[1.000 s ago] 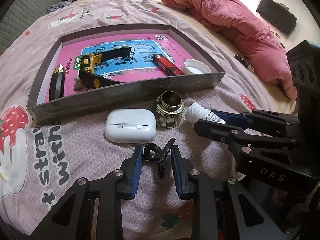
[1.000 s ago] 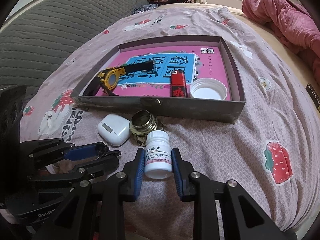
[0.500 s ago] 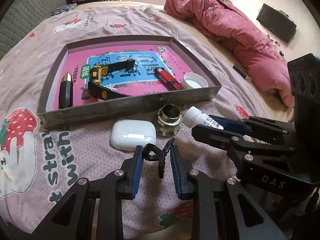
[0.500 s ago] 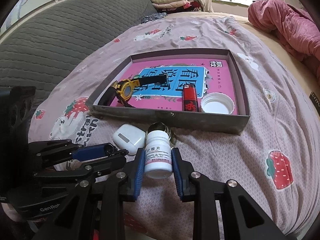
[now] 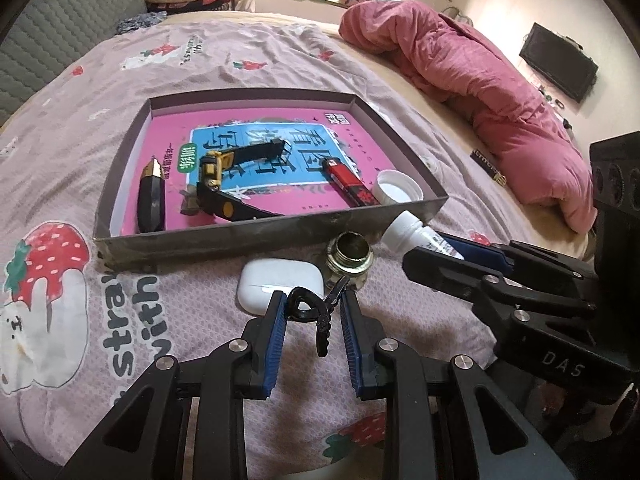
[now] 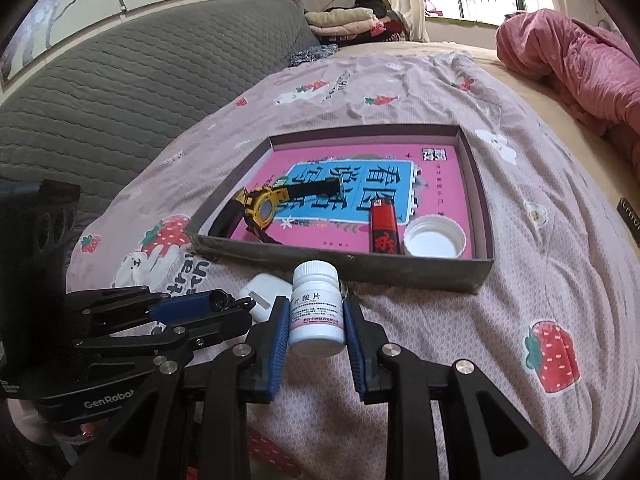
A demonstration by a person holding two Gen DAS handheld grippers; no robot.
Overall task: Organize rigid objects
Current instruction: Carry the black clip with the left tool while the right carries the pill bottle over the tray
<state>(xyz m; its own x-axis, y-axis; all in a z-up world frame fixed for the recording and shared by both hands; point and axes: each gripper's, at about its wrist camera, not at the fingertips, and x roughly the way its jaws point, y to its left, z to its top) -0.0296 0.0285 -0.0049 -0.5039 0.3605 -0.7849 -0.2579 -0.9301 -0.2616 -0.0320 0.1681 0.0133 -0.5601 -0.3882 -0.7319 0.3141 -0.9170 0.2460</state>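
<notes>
My left gripper (image 5: 313, 314) is shut on a black hair clip (image 5: 316, 314), held above the bedsheet. A white pill bottle (image 6: 317, 308) stands upright between the blue pads of my right gripper (image 6: 316, 312), which is shut on it and holds it off the bed. Ahead lies a grey tray (image 5: 256, 236) with a pink and blue printed floor. Inside it are a yellow and black watch (image 5: 224, 184), a red lighter (image 5: 350, 184), a white cap (image 5: 396, 188) and a black pointed object (image 5: 151, 196). In front of the tray rest a white earbud case (image 5: 280, 282) and a small glass jar (image 5: 349, 256).
A crumpled pink duvet (image 5: 480, 80) lies at the right of the bed. A grey quilted headboard (image 6: 120, 92) runs along the left. Folded clothes (image 6: 348, 20) are stacked at the far end. A small dark strip (image 5: 488, 164) lies on the bare mattress to the right.
Both grippers have risen and tipped up with their objects, so the tray and bed look smaller and lower. The bottle now hides the jar in the right wrist view.
</notes>
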